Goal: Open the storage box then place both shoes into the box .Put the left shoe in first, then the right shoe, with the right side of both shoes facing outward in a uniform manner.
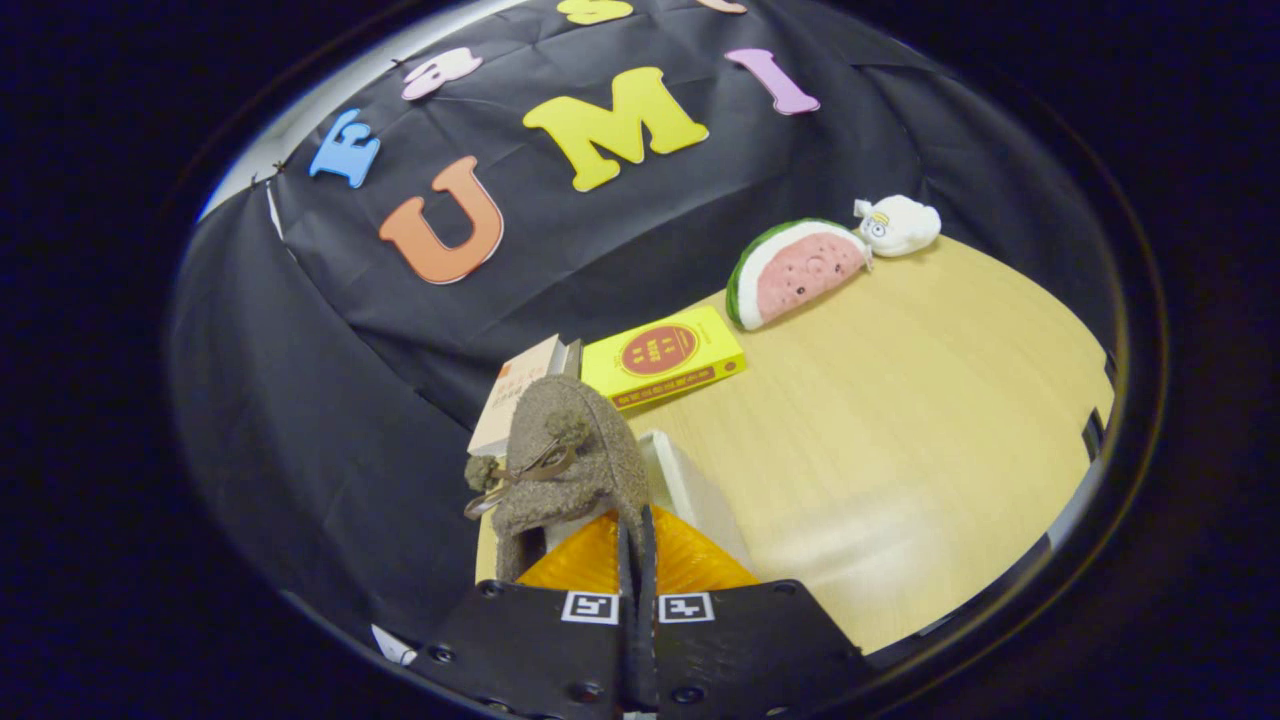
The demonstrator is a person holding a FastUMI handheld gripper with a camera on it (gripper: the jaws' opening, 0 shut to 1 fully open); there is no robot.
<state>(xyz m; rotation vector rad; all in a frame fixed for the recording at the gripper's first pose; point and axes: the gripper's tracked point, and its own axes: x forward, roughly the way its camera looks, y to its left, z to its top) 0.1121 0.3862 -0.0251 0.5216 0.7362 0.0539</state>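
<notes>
Tongs pinched on fuzzy shoe, storage box mostly hidden behind.

Grey-brown fuzzy shoe, orange claw

Gripper fingers pinched tight on fuzzy shoe, blocking way ahead. White storage box just beyond. Books crowd wall side; watermelon plush, white plush farther. Bare tabletop right of fingers gives free passage.
</notes>
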